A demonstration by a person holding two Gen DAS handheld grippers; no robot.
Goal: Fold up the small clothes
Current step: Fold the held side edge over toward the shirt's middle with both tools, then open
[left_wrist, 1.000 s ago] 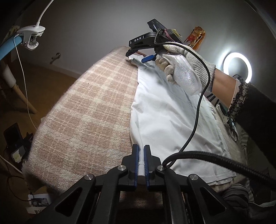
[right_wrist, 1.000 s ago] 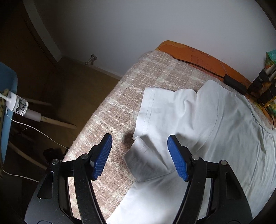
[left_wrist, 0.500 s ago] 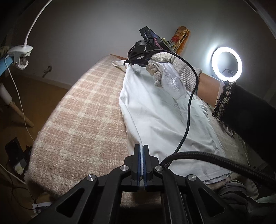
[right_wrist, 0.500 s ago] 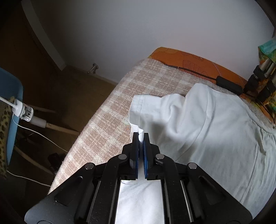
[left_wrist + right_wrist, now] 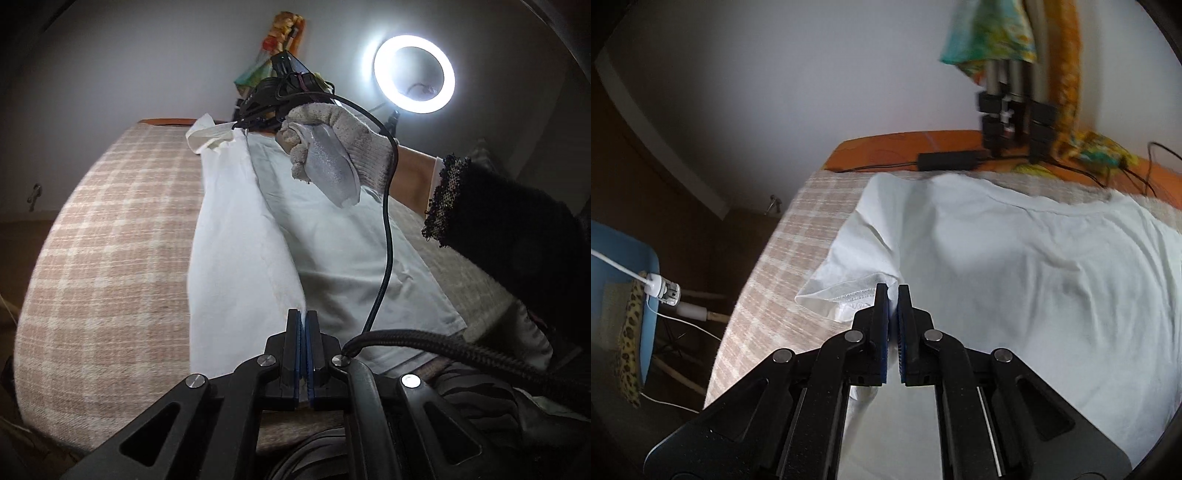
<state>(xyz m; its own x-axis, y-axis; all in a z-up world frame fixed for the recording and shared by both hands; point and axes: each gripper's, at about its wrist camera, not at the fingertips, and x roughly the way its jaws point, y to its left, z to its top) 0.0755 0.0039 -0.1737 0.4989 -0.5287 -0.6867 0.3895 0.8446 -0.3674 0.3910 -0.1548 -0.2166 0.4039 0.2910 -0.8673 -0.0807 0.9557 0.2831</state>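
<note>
A white T-shirt (image 5: 236, 236) lies on a pink plaid blanket (image 5: 110, 240). My left gripper (image 5: 303, 325) is shut on the shirt's near hem edge and lifts it. In the left wrist view my right gripper (image 5: 240, 123), held by a gloved hand (image 5: 332, 155), is shut on the sleeve end at the far side, raised off the blanket. In the right wrist view my right gripper (image 5: 893, 295) is shut on the white sleeve (image 5: 846, 284), with the T-shirt's body (image 5: 1015, 280) spread to the right.
A lit ring light (image 5: 413, 74) stands at the back right. A tripod (image 5: 1012, 110), a black adapter (image 5: 949, 160) and cables sit on the orange edge (image 5: 886, 147) behind the shirt. A blue chair (image 5: 624, 295) with a white clamp stands left of the bed.
My right gripper closed on the sleeve and lifted it. Both grippers have raised the shirt's left edge off the blanket and carried it toward the shirt's middle.
</note>
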